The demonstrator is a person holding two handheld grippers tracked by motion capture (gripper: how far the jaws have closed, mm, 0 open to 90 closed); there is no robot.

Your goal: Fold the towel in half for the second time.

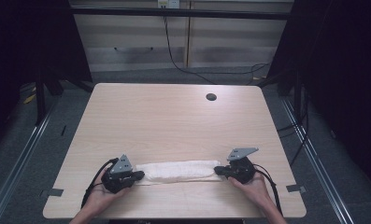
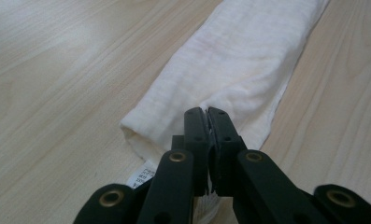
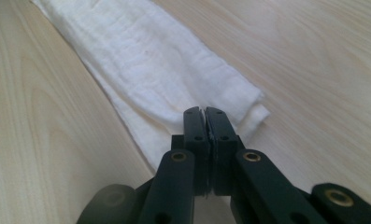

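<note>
A pale wooden desk [image 1: 174, 121] takes up most of the high view, with a small round cable hole [image 1: 211, 97] near its far right corner and grey floor around it. Along the near edge of the desk lies a white cloth [image 1: 178, 171], folded or rolled into a long narrow band that runs from left to right between the person's two hands. The left hand-held gripper [image 1: 139, 176] meets the band's left end and the right hand-held gripper [image 1: 219, 170] meets its right end, each with its jaws pointing inward along the cloth. In the left gripper view the cloth [image 2: 239, 70] stretches away from the left hand-held gripper [image 2: 206, 114], whose black jaws are clenched on a thin layer of fabric at the near end; a small printed label [image 2: 143, 176] shows just beside them. In the right gripper view the cloth [image 3: 146, 60] also runs away from the right hand-held gripper [image 3: 204, 113], whose jaws are clenched on the edge of the layered end. The step in hand looks like folding or rolling the cloth lengthwise, with both ends pinched. The next move probably calls for both hands to lift and carry the pinched edge together, at an even pace, so the band stays straight and neither end slips free.
</note>
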